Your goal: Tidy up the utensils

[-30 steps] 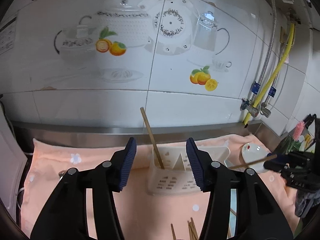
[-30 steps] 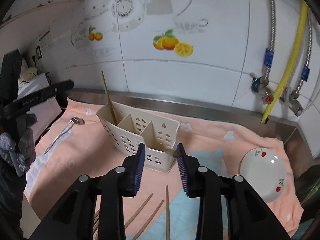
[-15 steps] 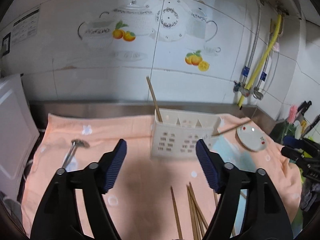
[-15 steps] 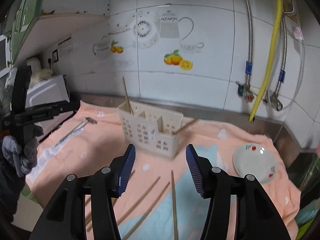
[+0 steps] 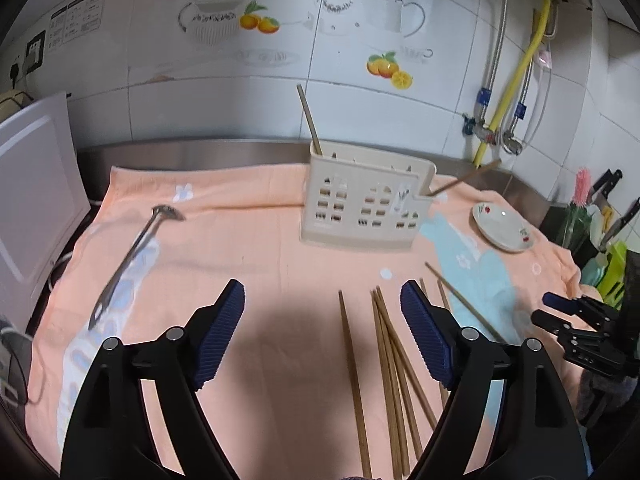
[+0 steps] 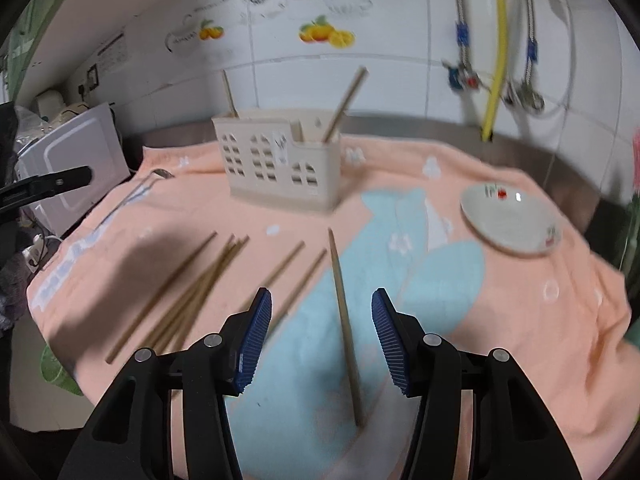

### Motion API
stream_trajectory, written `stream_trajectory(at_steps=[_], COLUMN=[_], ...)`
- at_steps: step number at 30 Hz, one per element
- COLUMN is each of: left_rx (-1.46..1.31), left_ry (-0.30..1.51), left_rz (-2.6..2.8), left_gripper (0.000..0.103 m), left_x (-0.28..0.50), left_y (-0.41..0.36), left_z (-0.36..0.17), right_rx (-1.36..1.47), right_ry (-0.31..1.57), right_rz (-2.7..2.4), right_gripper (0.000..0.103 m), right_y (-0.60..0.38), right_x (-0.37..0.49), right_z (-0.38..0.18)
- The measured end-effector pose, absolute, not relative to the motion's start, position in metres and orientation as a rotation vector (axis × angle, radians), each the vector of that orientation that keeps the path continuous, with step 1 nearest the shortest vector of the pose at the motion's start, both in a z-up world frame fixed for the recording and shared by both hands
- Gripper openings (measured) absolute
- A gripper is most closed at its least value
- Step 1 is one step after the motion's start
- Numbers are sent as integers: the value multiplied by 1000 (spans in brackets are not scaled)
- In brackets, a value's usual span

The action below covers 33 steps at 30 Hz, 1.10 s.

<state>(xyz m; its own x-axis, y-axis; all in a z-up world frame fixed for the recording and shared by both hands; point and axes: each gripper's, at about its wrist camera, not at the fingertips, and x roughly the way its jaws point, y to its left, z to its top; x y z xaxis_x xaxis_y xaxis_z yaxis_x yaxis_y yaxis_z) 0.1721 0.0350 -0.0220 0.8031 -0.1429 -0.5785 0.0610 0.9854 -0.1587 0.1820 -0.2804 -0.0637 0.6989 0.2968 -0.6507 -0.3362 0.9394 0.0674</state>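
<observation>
While both grippers hang above the cloth with nothing between their pads, the job reads as sitting between placements: two chopsticks are in the caddy and the rest lie loose. Nearest in the right wrist view, the right gripper (image 6: 322, 334) has its fingers spread wide and empty, and a single chopstick (image 6: 343, 320) lies on the blue patch of the towel (image 6: 520, 300) directly under the gap, running away from the camera. To its left is a loose bundle of chopsticks (image 6: 192, 300), fanned and partly overlapping (the blur makes an exact count unsafe). The left gripper (image 5: 322, 334) is likewise released and holds nothing; the same bundle lies just inside its right finger. Farther back on the left lies a metal spoon (image 5: 132, 256), well apart from everything else. Beyond the chopsticks stands the cream utensil caddy (image 5: 364, 208), one chopstick upright in its left compartment and another leaning out of its right end. A small plate (image 5: 502, 228) sits to the caddy's right, near the tiled wall. The likely next move is for the right gripper to drop onto the lone chopstick and pinch it near one end, since a thin stick flat on soft cloth may roll or slip.
</observation>
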Motion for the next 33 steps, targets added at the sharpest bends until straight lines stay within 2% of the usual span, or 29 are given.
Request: stream_trajectory(at_steps=[4, 10, 23, 31, 33], left_rx=[-131, -148, -160, -157, -151], left_ry=[651, 690, 795, 838, 845], left_rz=[-119, -120, -141, -166, -169], left_gripper=[81, 81, 81, 79, 74], left_x=[163, 154, 144, 143, 145], left_y=[29, 27, 19, 9, 6], left_z=[-34, -52, -95, -116, -120], right_rx=[-47, -35, -48, -43, -38], right_ry=[756, 799, 860, 877, 877], right_rz=[351, 345, 337, 320, 320], right_gripper=[43, 40, 24, 19, 18], right_y=[-282, -286, -289, -294, -294], right_x=[184, 191, 201, 203, 202], right_z=[-85, -109, -135, -143, -143])
